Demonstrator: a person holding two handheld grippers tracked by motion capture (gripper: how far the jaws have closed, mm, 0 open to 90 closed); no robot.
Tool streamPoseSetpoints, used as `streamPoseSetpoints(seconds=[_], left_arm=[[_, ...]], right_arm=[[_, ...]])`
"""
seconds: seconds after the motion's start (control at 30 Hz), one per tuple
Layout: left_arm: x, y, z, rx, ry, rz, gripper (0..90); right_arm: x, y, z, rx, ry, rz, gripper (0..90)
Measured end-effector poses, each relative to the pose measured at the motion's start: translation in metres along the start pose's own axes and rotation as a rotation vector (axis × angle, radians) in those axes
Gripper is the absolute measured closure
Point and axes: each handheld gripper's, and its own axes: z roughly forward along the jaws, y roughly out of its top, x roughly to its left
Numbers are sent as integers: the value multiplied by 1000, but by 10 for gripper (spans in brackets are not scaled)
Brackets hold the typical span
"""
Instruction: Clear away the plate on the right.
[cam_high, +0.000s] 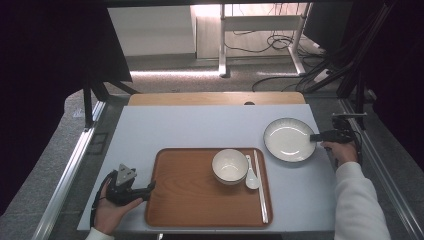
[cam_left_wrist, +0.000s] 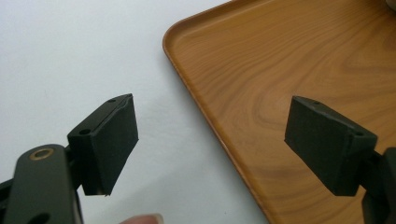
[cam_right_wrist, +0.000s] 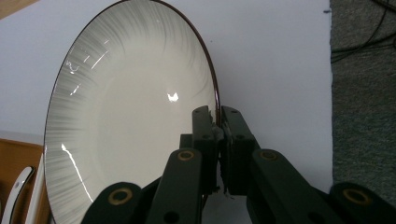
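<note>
Black jaws of the right hand-held gripper (cam_right_wrist: 218, 122) are pressed together on the near rim of a round white ceramic plate with a thin dark edge (cam_right_wrist: 135, 121), pinching that rim between the pads. In the high view this right hand-held gripper (cam_high: 316, 136) reaches in from the right, held by a hand in a white sleeve (cam_high: 357, 200), and meets the plate (cam_high: 287, 139) at its right edge. The plate lies flat on the pale grey counter (cam_high: 200, 125), just beside the upper right corner of a rectangular brown wooden tray with rounded corners (cam_high: 185, 195), apart from it by a narrow strip of counter.

At the other side, the left hand-held gripper (cam_high: 145, 190) rests low on the counter at the tray's left edge, with a grey three-cornered plate on top of its body. Its jaws are spread wide with nothing between the pads; in the left gripper view one pad stands over the bare counter and the other over the tray (cam_left_wrist: 289, 70), so the left hand-held gripper (cam_left_wrist: 212, 144) straddles the tray's raised rim near a rounded corner.

On the tray stand a small white round bowl (cam_high: 230, 166), a white ceramic soup spoon (cam_high: 251, 175) lying just right of the bowl, and a pair of pale chopsticks (cam_high: 260, 185) laid lengthwise along the tray's right edge, just beside the spoon.
</note>
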Motion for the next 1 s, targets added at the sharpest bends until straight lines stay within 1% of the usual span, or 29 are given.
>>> streamPoseSetpoints(seconds=[0.1,0.17,0.2,0.23,0.33,0.37,0.5,0.6,0.8,1.0], left_arm=[[0,0,0,-1,0,1,169],[0,0,-1,-2,1,-1,169],[0,0,-1,-2,1,-2,169],[0,0,-1,-2,1,-1,169],[1,0,-1,-3,1,-2,169],[1,0,-1,-3,0,-2,169],[1,0,-1,-4,0,-3,169],[1,0,-1,-5,-1,-3,169],[1,0,-1,-4,-1,-2,169],[2,0,-1,-4,-1,-4,169]], right_arm=[[5,1,-2,-15,-5,-8,869],[7,2,-4,-18,-10,-15,870],[8,2,-4,-18,-14,-28,871],[10,3,-5,-19,-14,-24,872],[13,4,-7,-17,-28,-42,872],[13,4,-8,-20,-28,-41,872],[15,5,-12,-30,-19,-55,868],[17,4,-15,-44,-3,-67,863],[18,3,-23,-52,2,-78,860],[18,2,-32,-82,48,-76,861]])
